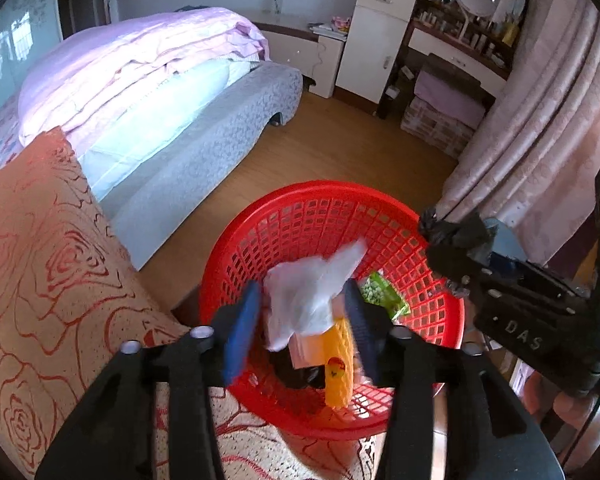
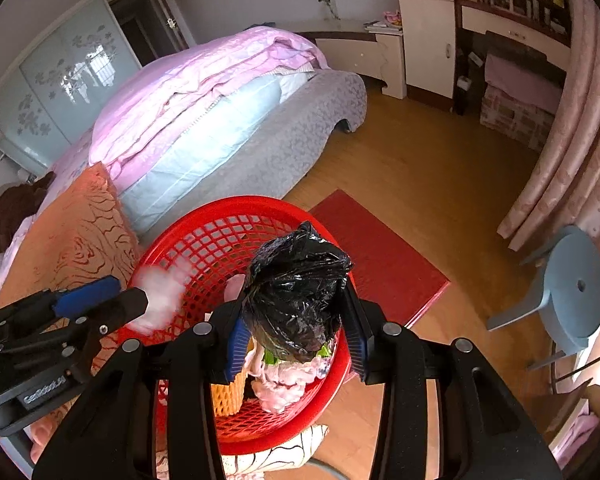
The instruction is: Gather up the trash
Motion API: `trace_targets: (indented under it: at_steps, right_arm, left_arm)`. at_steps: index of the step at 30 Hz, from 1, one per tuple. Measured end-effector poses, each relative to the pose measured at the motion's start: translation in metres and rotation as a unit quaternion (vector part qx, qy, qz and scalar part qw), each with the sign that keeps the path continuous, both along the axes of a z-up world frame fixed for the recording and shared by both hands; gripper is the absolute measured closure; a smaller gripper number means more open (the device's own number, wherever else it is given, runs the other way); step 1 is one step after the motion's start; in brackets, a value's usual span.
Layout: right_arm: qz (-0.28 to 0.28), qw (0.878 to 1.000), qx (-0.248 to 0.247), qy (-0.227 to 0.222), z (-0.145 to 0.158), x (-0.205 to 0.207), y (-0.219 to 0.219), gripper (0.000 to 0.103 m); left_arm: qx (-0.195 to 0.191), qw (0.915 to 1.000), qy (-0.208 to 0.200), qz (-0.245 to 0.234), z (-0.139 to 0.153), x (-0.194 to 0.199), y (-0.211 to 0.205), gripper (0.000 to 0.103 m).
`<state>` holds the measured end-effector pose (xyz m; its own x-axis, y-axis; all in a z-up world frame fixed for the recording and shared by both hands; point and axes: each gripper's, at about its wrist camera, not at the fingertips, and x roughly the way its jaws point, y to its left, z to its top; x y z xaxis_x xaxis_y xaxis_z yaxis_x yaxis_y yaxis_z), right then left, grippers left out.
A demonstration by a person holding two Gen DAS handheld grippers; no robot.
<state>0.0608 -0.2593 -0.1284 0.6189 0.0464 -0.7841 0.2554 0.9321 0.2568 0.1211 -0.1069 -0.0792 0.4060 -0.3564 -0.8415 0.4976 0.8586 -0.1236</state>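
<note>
Left gripper [image 1: 300,316] clamped on crumpled white tissue [image 1: 312,292], right gripper [image 2: 296,328] clamped on knotted black plastic bag [image 2: 296,284], both over round red plastic lattice basket [image 1: 300,216].

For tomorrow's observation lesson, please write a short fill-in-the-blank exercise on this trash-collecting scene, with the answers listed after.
1. The right tool grips a crumpled ____ plastic bag.
2. The left tool holds a white tissue over the ____ basket.
3. The bed is covered by a ____ quilt.
4. Beside the curtain stands a blue ____.

Answers: black; red; pink; stool
</note>
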Motion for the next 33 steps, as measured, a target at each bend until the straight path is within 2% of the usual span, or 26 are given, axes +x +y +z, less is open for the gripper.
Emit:
trace_targets:
  at_steps: [2, 5, 9, 17, 27, 33]
  right_arm:
    - [0.003, 1.000, 0.003, -0.001, -0.002, 0.002, 0.001, 0.062]
    - [0.008, 1.000, 0.006, -0.005, -0.002, 0.003, 0.001, 0.055]
    - [0.017, 1.000, 0.007, -0.016, -0.001, 0.003, 0.005, 0.042]
    - [0.012, 1.000, 0.001, -0.019, 0.002, -0.001, 0.007, 0.036]
    - [0.006, 0.998, -0.031, -0.056, 0.016, -0.020, 0.021, 0.016]
    - [0.014, 0.995, -0.046, -0.092, 0.035, -0.033, 0.036, 0.012]
  left_arm:
    - [-0.006, 1.0000, -0.001, 0.004, 0.002, 0.001, 0.000, 0.040]
    - [-0.005, 0.9999, -0.007, 0.013, 0.004, 0.004, 0.003, 0.036]
    - [-0.003, 0.9993, -0.013, 0.034, 0.007, 0.009, 0.011, 0.035]
    - [0.007, 0.9970, -0.037, 0.067, 0.014, 0.009, 0.029, 0.034]
    - [0.021, 0.9903, -0.104, 0.090, 0.041, -0.011, 0.045, 0.024]
    - [0.027, 0.9829, -0.149, 0.104, 0.058, -0.028, 0.057, 0.020]
